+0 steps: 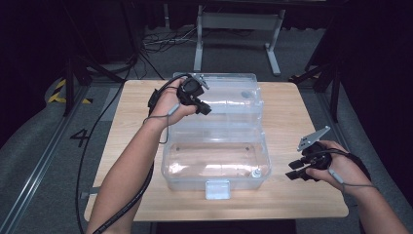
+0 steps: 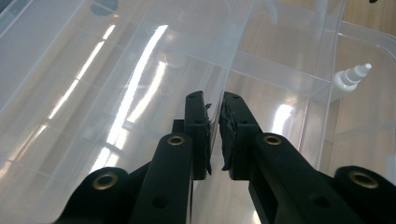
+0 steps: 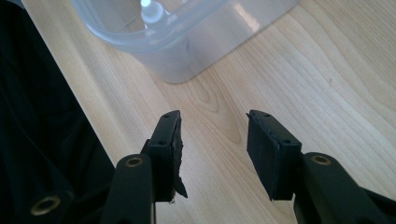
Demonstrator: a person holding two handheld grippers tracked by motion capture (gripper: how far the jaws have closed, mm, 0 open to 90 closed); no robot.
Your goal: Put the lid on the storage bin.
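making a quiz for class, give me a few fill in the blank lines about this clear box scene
1. The clear plastic box stands on a ____ table.
2. The box's lid is swung ____.
3. The left gripper has its jaws nearly together at the lid, while the right gripper has its jaws ____ above bare table.
4. A small ____ bottle lies inside the box.

Missing words: wooden; open; apart; white

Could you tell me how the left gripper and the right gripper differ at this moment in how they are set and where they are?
The left gripper has its fingers nearly together, pinching the edge of the clear box's lid; the right gripper has fingers apart with nothing between them. The left is over the box at the table's far side; the right hovers over bare table beside the box. Both are black, hand-held, two-fingered.
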